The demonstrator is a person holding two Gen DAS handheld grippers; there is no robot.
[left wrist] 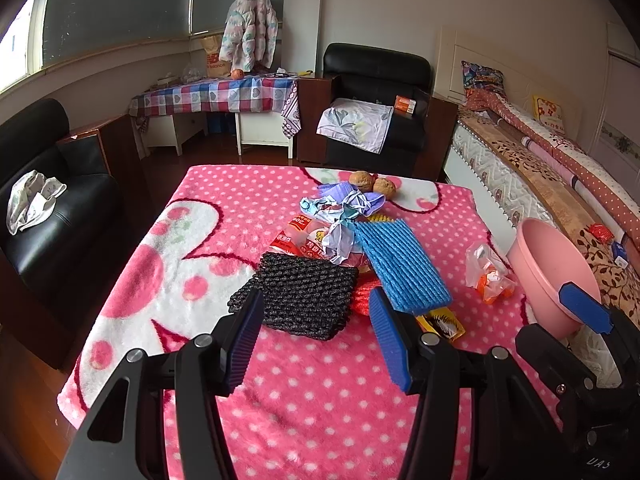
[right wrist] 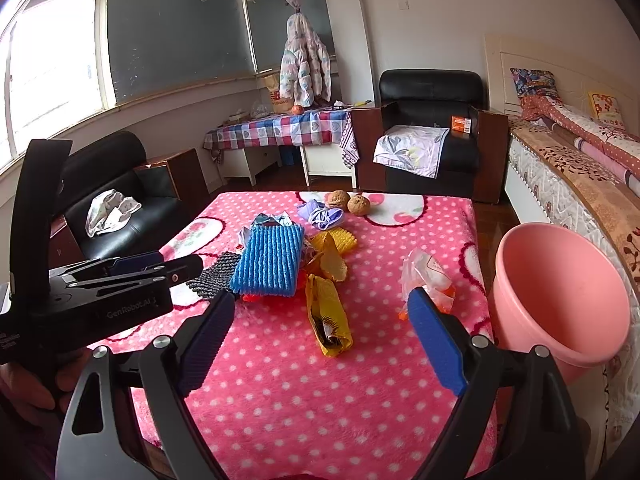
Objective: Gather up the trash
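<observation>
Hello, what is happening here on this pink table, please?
A person holds a claw in each hand above a pink polka-dot blanket strewn with trash. Both claws, the left claw and the right claw, are open and empty. Nothing is picked up yet: the blue foam net sleeve, black foam net sleeve and yellow wrapper lie loose. The pink plastic basin at the right edge looks empty.

pink dotted blanket (left wrist: 320, 380), scattered trash (left wrist: 360, 248)

Each tool is a black frame with triangular cut-outs and silver round screw heads at its pivots. The left tool (left wrist: 316, 312) and the right tool (right wrist: 320, 312) carry ribbed blue pads (left wrist: 386, 332); white lettering "GenRobot.AI" marks the left tool's side
</observation>
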